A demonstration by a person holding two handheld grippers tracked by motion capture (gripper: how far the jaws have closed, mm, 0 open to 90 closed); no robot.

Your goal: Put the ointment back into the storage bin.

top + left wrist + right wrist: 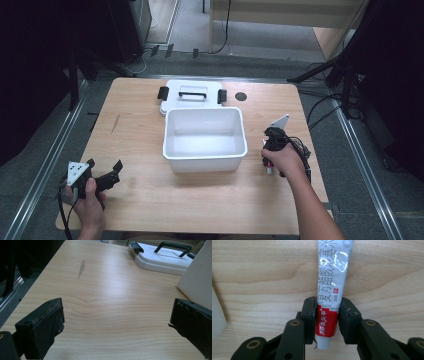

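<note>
A white tube [329, 282] with a red band near its cap lies on the wooden table [262, 277]. In the right gripper view, my right gripper [327, 308] has both pads against the tube's red end, one on each side. In the high view, the right gripper [270, 150] points down at the table just right of the white tub [205, 161], and a bit of the tube [269, 170] peeks out under the hand. At the front left, my left gripper [105, 165] rests low over the table with its jaws wide apart and nothing between them; bare wood lies between them [116, 312].
The open white tub stands mid-table. Its white lid [192, 102] with a black handle and side clips lies flat just behind it. A small dark round hole [241, 96] sits at the back right. Dark stands flank the table.
</note>
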